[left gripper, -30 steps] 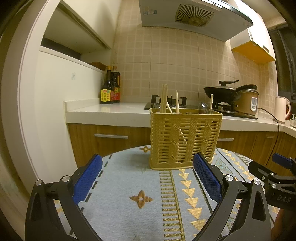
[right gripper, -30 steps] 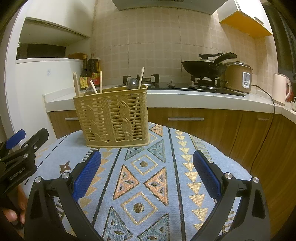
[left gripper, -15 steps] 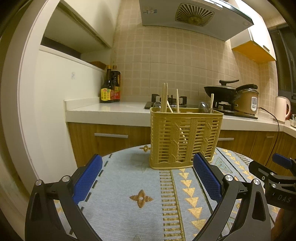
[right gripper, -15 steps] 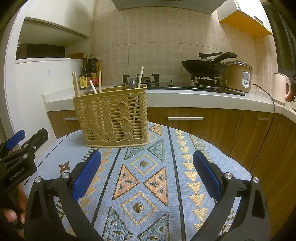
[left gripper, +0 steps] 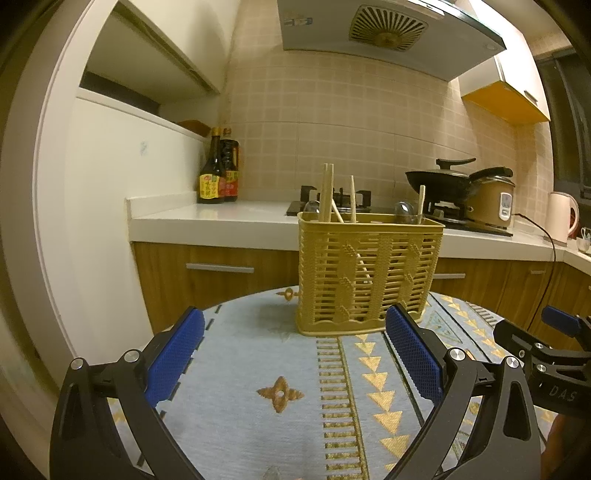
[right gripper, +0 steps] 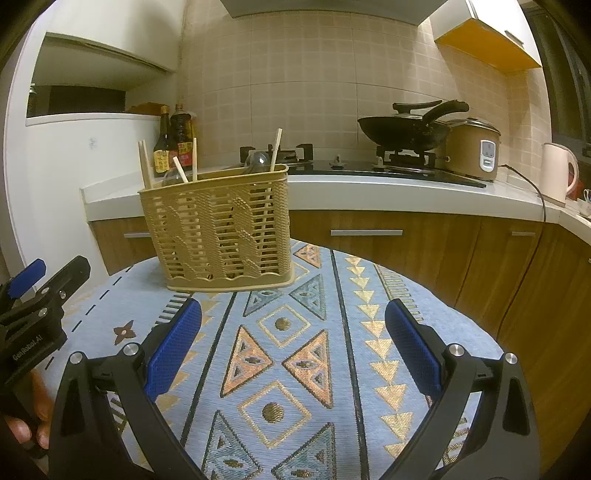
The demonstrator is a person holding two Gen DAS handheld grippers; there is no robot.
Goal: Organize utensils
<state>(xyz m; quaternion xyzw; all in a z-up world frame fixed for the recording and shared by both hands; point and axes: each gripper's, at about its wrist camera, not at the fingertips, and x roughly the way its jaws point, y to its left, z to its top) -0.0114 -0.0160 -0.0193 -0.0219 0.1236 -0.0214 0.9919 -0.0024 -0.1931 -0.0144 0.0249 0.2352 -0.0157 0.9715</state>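
Almost nothing has moved since a second ago: in the right wrist view the holder has drifted a touch to the left, and the left wrist view is unchanged. The left gripper hovers low over the desk with its blue-padded fingers spread wide apart and nothing between them. The right gripper hovers the same way, its fingers also wide apart and bare.

The tan slatted utensil holder stands upright on the patterned cloth that covers the desk, ahead of both grippers and touching neither. From the left wrist view it sits slightly right of centre; from the right wrist view it sits to the left. Wooden chopsticks rise from its left part, one more stick stands at its right end, and rounded spoon bowls show just above the rim.

Behind the desk runs a white kitchen counter with wooden drawers below. On it stand two dark sauce bottles at the left, a gas hob with a black wok, a tan rice cooker just beside it, and a pale kettle at the far right. A range hood hangs over the hob.
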